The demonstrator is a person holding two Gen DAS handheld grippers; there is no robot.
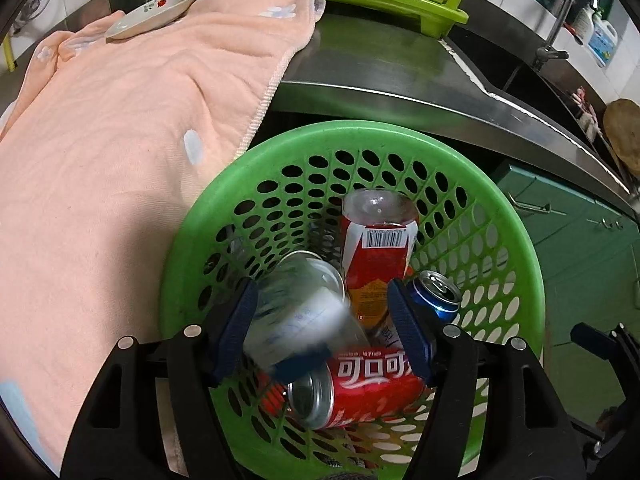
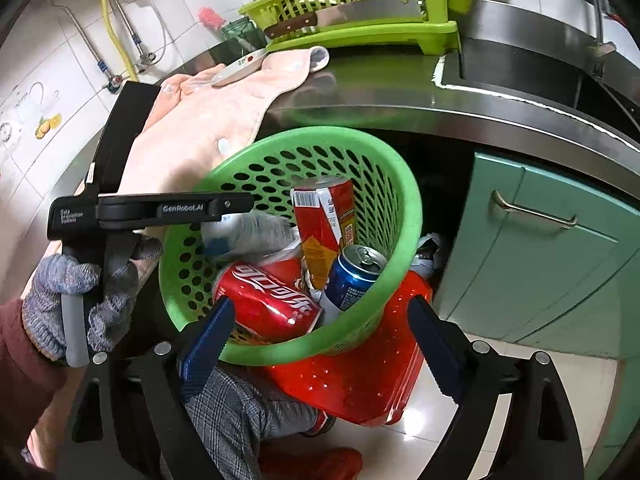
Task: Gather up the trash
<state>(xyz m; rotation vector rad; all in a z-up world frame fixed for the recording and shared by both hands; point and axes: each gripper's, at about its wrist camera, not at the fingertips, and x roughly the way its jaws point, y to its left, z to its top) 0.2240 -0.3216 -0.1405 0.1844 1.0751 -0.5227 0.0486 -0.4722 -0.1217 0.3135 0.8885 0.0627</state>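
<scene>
Basket: a green perforated round plastic basket (image 1: 360, 132) sits in front of and below the steel worktop (image 1: 380, 64) edge, resting on a red plastic piece (image 2: 360, 380); all the trash named here is inside it or over its mouth
Clear plastic bottle: a clear plastic bottle (image 1: 304, 304), motion-blurred, is over the basket's 8 o'clock side; its long axis runs about 12 to 6 o'clock in the left view, the blue end toward 6
Red cola can: a red aluminium cola can (image 1: 372, 384) lies on its side at 6 o'clock in the basket, long axis 9 to 3, a silver end facing 8 o'clock
Red-and-yellow can: a red-and-yellow drink can (image 1: 376, 256) stands near the centre, leaning, its upper end toward 12 o'clock
Blue can: a blue aluminium can (image 1: 434, 294) is at 4 o'clock, its pull-tab top tipped toward 1 o'clock
Writing: white Chinese characters 可口可 and Coca-Cola script on the red can; a barcode on a white patch on the red-and-yellow can, its small print too fine to read; "GenRobot.AI" on the left tool's arm in the right view
Left tool: the left tool (image 1: 322, 286) is spread, pointing down into the basket; the bottle is between its blue pads, close against the 9 o'clock pad, with a visible gap to the 3 o'clock pad, so no pinch shows; a grey-gloved hand (image 2: 76, 300) grips its handle
Right tool: the right tool (image 2: 320, 304) is spread wide at the basket's 6 o'clock rim, holding nothing
Towel: a peach cloth towel (image 1: 120, 140) covers the worktop at 10 o'clock of the basket
</scene>
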